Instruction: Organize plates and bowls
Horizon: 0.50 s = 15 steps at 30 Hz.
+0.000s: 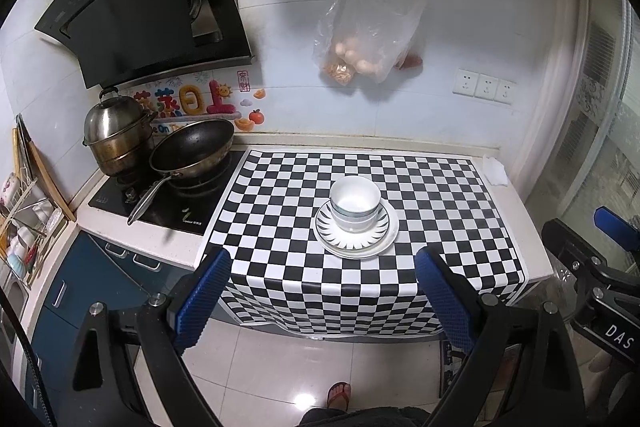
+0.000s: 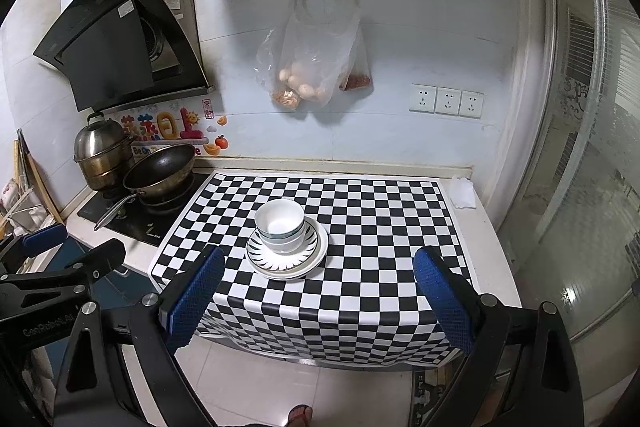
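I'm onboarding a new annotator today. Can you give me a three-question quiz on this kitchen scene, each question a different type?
1. True or false: the bowls are stacked on the plates.
2. Multiple choice: what state are the left gripper and right gripper in? A) both open and holding nothing B) both shut C) left shut on a bowl, right open
3. Fill in: the plates rest on a black-and-white ____ cloth.

Key
1. True.
2. A. Both stand back from the counter with jaws wide apart.
3. Checkered.
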Motion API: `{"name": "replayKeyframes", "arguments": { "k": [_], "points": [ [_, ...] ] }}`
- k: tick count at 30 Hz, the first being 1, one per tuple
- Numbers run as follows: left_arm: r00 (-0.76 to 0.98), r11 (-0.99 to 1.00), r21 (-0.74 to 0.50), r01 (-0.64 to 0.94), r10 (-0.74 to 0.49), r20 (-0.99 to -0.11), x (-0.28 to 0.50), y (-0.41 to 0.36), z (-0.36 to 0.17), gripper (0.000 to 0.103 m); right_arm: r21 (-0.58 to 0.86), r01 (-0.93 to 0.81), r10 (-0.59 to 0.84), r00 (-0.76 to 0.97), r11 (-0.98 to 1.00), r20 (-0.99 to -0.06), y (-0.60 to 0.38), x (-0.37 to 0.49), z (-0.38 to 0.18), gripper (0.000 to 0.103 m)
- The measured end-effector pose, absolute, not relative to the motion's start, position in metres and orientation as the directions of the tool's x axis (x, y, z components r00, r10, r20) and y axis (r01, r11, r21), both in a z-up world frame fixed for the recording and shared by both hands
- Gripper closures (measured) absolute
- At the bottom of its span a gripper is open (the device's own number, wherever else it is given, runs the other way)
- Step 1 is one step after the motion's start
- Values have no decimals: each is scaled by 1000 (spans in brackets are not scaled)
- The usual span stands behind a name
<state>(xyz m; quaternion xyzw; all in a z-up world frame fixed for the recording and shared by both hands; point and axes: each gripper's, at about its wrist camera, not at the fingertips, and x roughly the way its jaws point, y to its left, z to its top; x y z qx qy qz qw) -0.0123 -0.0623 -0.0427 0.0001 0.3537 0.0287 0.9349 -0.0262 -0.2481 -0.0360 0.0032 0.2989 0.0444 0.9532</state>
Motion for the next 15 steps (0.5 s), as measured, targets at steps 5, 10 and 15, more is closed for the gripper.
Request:
{"name": "replayKeyframes", "arguments": {
  "k": [5, 10, 15],
  "points": [
    [749, 998, 18, -53, 52, -660, -12, -63, -42, 9, 31, -70, 75, 817, 997, -572, -247, -28, -37, 5],
    [749, 998, 19, -54, 53, -660, -12, -63, -43, 9, 27, -64, 68, 817, 998, -573, -245, -30, -37, 5],
    [748, 998, 18, -54, 53, -661, -12, -64, -42, 9, 26, -62, 65, 818, 998, -571, -245, -30, -37, 5]
  ]
}}
